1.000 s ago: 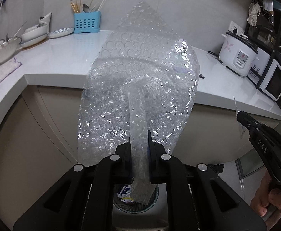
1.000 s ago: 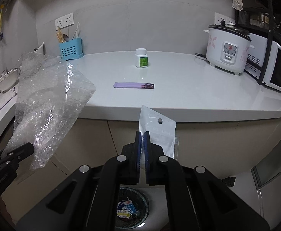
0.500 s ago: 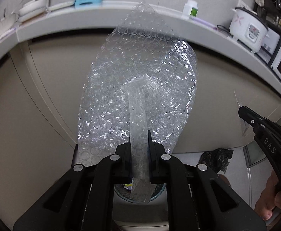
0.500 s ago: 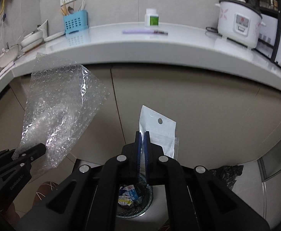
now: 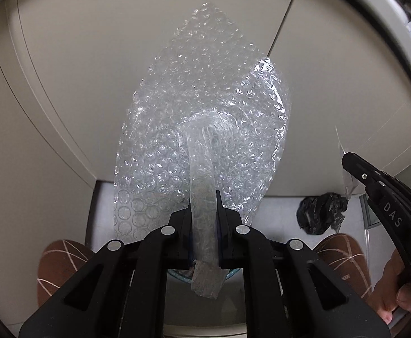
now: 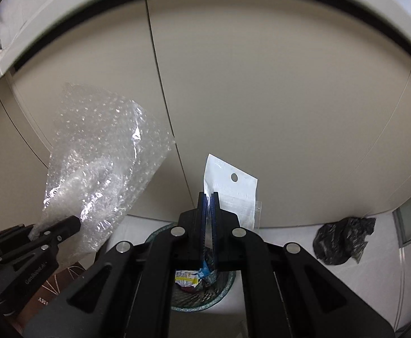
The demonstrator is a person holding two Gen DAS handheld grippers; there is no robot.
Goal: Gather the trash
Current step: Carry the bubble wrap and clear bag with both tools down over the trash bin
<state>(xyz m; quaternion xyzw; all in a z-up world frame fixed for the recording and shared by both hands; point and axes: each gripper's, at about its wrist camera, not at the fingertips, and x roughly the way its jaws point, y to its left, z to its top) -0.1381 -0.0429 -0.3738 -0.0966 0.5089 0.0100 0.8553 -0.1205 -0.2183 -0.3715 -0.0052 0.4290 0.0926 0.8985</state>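
Note:
A big sheet of clear bubble wrap (image 5: 202, 118) fans up from my left gripper (image 5: 203, 197), which is shut on its twisted stem; the sheet also shows at the left in the right wrist view (image 6: 98, 163). My right gripper (image 6: 208, 197) is shut on a small white plastic packet (image 6: 233, 191) with a punched hole. Under its jaws stands a round mesh waste bin (image 6: 222, 290) with wrappers inside. In the left wrist view the bin (image 5: 230, 272) is almost hidden behind the gripper. The right gripper (image 5: 349, 160) also shows at the right edge there.
Beige cabinet doors (image 6: 261, 98) fill the background below the counter edge (image 6: 332, 8). A crumpled black bag (image 6: 343, 239) lies on the pale floor to the right. Brown patterned slippers (image 5: 59, 267) stand either side of the bin. A person's hand (image 5: 397, 290) holds the right gripper.
Both grippers have dropped from counter height down toward the floor, still holding the bubble wrap and the packet. The counter top has slid out of view and the bin has come closer.

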